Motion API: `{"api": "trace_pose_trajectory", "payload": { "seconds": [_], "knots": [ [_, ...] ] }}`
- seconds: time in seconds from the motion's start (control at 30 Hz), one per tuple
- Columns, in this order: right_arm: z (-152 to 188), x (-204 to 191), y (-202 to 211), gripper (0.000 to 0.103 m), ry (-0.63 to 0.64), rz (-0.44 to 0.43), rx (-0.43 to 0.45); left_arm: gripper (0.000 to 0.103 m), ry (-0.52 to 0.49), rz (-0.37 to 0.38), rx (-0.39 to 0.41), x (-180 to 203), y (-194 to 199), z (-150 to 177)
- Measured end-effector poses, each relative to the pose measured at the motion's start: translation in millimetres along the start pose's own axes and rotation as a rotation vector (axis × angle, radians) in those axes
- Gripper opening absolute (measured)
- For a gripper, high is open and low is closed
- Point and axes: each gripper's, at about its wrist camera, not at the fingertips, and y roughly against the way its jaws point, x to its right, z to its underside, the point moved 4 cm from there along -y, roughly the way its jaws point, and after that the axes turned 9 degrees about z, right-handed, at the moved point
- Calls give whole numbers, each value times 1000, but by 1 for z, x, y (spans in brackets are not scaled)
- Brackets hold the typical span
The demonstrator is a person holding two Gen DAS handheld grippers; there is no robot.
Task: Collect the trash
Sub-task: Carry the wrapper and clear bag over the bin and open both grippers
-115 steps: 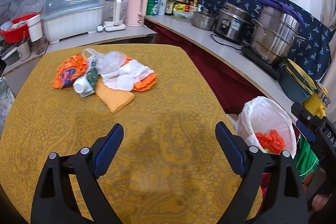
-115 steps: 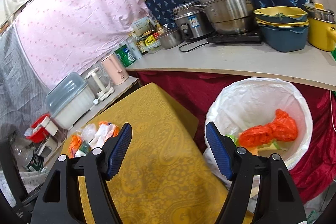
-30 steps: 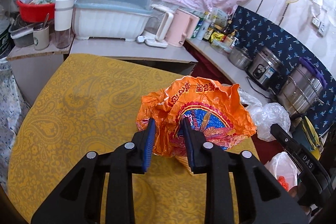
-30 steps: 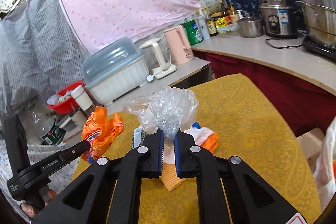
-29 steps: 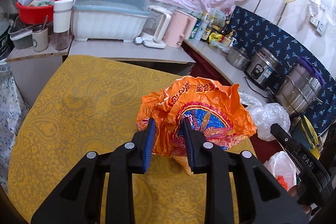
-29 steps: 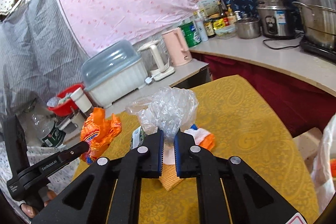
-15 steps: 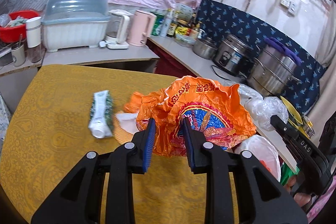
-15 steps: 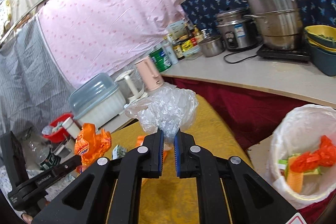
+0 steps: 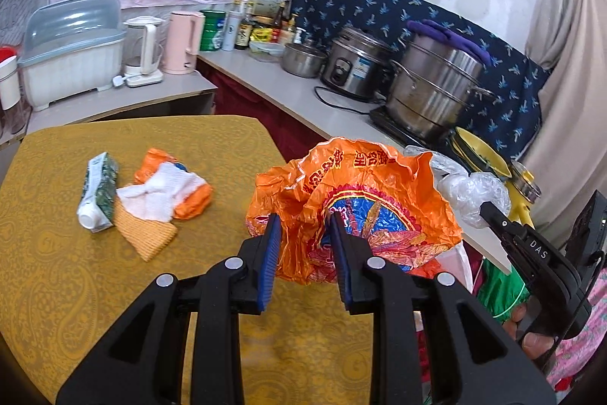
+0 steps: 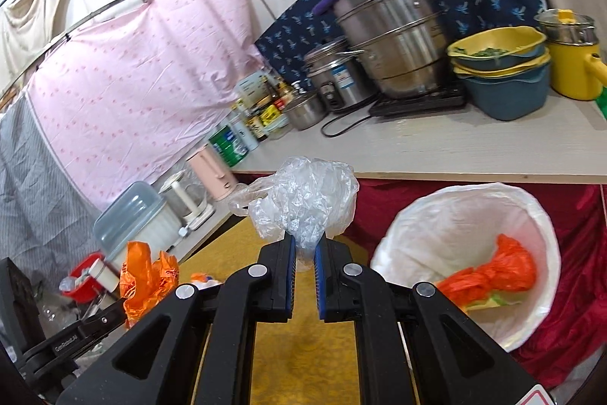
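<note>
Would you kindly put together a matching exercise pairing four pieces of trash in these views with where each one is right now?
Things:
1. orange snack wrapper
2. clear plastic bag
3. green and white carton
4. orange bag

Places:
A. lying on the yellow tablecloth
B. inside the white-lined bin
C. clamped in the left tool
D. clamped in the right tool

Pairs: 1-C, 2-D, 3-A, 4-B
</note>
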Motion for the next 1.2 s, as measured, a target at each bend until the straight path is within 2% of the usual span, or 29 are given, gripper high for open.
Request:
{"api": "trace_pose_trajectory", "payload": {
  "seconds": [0.27, 0.6, 0.77, 0.97, 1.07, 1.13, 1.2],
  "knots": [
    [-4, 62, 16, 8, -68, 68, 20, 26, -61, 56, -69, 51, -31, 17],
    [-10, 135, 38, 8, -152, 138, 55, 27, -115, 158, -188, 129, -96, 44],
    [-8, 160, 43, 8, -176, 169, 61, 27, -158, 180, -237, 161, -127, 63],
    [-4, 187, 44, 8, -209, 195, 58, 32, -195, 181, -288, 182, -159, 81],
    [-1, 194, 42, 8, -217, 203, 49, 37, -216, 157, -280, 186, -168, 85],
    [1, 196, 40, 8, -217, 203, 43, 44, -218, 137, -270, 184, -171, 84],
    [2, 195, 37, 8, -216, 200, 36, 56, -209, 118, -261, 180, -172, 83]
  ]
}}
